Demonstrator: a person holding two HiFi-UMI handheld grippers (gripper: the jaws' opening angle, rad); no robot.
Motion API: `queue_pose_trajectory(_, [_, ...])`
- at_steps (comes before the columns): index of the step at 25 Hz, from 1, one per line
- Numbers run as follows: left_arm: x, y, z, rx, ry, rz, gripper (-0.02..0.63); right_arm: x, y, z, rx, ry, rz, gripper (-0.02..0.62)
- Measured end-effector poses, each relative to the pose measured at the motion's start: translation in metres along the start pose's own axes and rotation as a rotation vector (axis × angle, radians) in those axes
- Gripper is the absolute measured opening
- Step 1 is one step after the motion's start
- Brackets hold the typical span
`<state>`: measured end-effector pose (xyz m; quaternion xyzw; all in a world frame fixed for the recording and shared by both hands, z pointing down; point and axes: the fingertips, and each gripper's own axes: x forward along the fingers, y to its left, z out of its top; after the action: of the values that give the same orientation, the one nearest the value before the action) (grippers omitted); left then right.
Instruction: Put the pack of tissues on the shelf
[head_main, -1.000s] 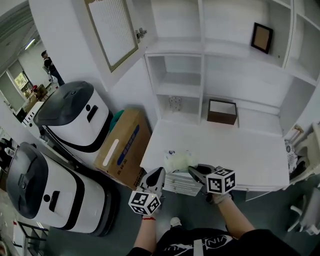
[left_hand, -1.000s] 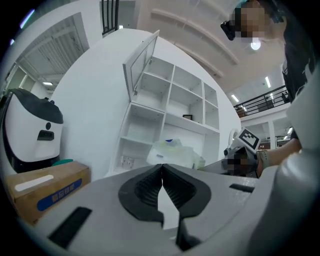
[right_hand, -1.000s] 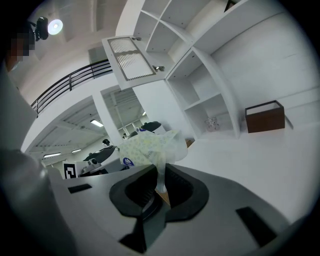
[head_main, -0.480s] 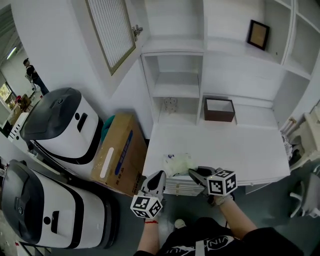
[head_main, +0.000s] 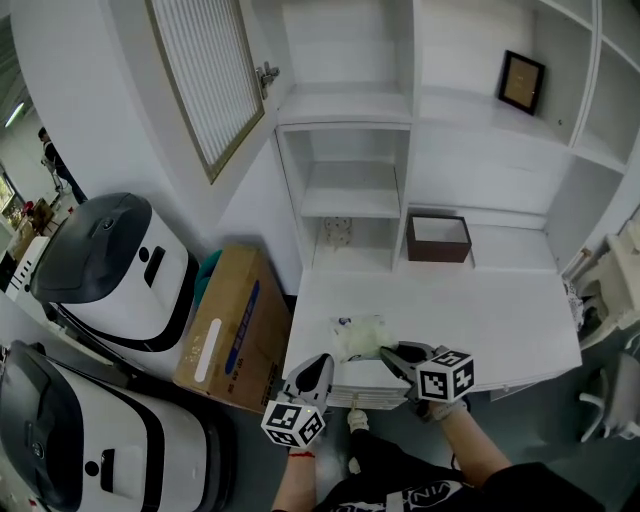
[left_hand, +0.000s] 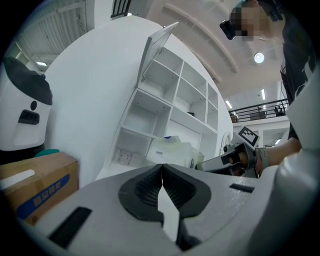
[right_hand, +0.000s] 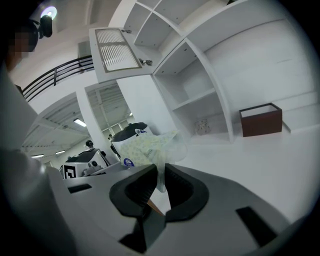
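1. The right tongs (right_hand: 161, 176) are clenched on a thin fold of wrapper at the end of the soft, pale yellow, plastic-wrapped pack of tissues (right_hand: 144, 145).
2. That pack of tissues is over the front edge of the flat white desk (head_main: 490, 310), towards its left corner. The views do not show whether it rests on the desk or hangs just above it.
3. The left tongs (left_hand: 161, 169) are pressed together with nothing between them. They are just left of the pack, off the desk's front edge, and apart from the pack.
4. The tall white shelf unit (head_main: 345, 165) stands at the back of the desk, well apart from the pack. A small patterned item (head_main: 338, 229) sits in its lowest cubby.
5. A dark brown open box (head_main: 438, 238) rests at the back of the desk, right of that cubby.
6. On the floor left of the desk is a brown cardboard carton (head_main: 225, 330), with two rounded white-and-black machines (head_main: 110, 265) beyond it.
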<state>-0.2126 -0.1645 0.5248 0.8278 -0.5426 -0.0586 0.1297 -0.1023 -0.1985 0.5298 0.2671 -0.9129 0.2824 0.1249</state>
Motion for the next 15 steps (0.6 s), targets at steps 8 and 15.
queue_pose_trajectory(8, [0.048,0.051,0.040,0.065,0.012,-0.003,0.005,0.058,-0.015,0.065,-0.026,-0.054,0.024,0.044])
queue_pose_trajectory(15, [0.097,0.077,0.067,0.083,-0.007,-0.028,0.005,0.084,-0.035,0.118,-0.073,-0.083,0.013,0.044])
